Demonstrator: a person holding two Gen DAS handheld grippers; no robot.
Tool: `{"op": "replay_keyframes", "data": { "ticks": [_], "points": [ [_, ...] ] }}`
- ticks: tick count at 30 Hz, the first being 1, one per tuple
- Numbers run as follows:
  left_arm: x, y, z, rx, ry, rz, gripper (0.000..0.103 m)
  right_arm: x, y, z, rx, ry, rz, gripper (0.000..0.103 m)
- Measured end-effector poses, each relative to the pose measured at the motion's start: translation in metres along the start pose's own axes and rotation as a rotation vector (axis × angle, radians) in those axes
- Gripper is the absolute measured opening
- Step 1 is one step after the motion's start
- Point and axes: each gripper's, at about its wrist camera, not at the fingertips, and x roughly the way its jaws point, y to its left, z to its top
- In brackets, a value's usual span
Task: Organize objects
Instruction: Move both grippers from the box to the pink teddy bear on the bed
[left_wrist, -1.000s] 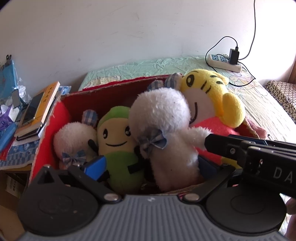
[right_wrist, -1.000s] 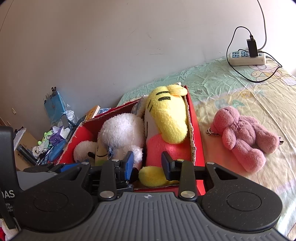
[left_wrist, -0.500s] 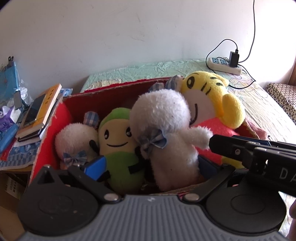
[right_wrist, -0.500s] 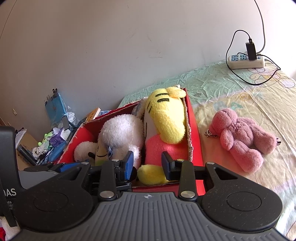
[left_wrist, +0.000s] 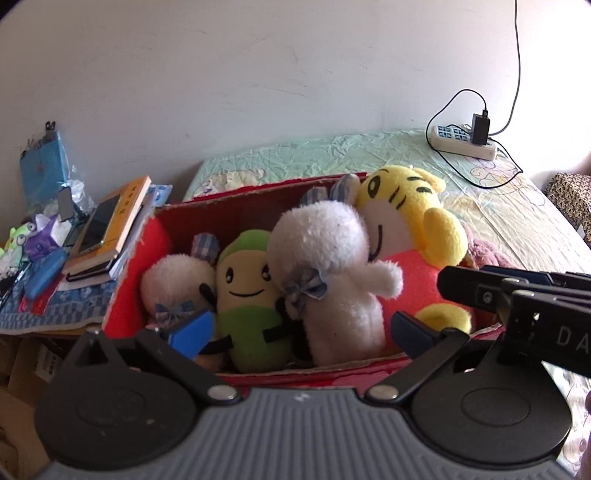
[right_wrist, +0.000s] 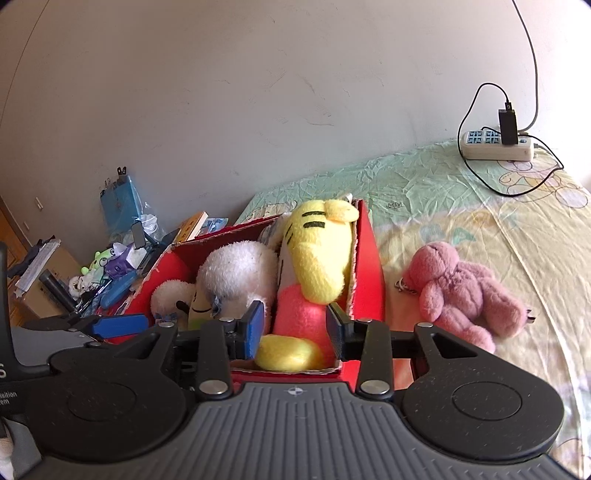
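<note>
The right gripper (right_wrist: 293, 328) has just been opening over the yellow tiger (right_wrist: 317, 254), empty. The left gripper (left_wrist: 306, 330) stands apart, empty. The pink bear (right_wrist: 461, 291) could be forgotten outside the crowded red box (right_wrist: 365, 266).

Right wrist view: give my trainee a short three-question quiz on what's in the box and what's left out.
1. True or false: the pink plush bear lies inside the red cardboard box.
2. Which toy lies between the right gripper fingers?
A. green plush
B. yellow tiger plush
C. white plush
3. Fill in: on the bed sheet near the wall sits a white ____ with a black charger plugged in.

Key: 1 false, it lies on the sheet beside the box; 2 B; 3 power strip.
</note>
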Motion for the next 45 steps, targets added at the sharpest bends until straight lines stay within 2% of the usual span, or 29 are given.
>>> {"op": "replay_keyframes", "data": {
  "ticks": [4,8,16,24,40,45],
  "points": [
    [-0.007,-0.009,0.002,-0.035,0.023,0.006,0.102,-0.011,-0.013,0.003,-0.006,0.004,0.020,0.039],
    [-0.018,-0.023,0.005,-0.029,0.016,0.040,0.102,-0.020,-0.029,0.007,-0.001,0.001,0.030,0.039],
    [-0.033,-0.060,0.014,-0.012,0.002,0.054,0.102,-0.037,-0.063,0.015,0.010,-0.012,0.014,0.040],
    [-0.044,-0.097,0.025,-0.023,-0.044,-0.003,0.102,-0.044,-0.102,0.009,0.002,0.035,-0.034,0.040],
    [0.003,-0.199,0.011,0.129,0.031,-0.164,0.100,-0.044,-0.199,0.001,0.119,0.104,-0.128,0.039],
    [0.032,-0.217,0.006,0.148,0.072,-0.158,0.100,-0.037,-0.218,0.005,0.133,0.129,-0.118,0.039]
  ]
}}
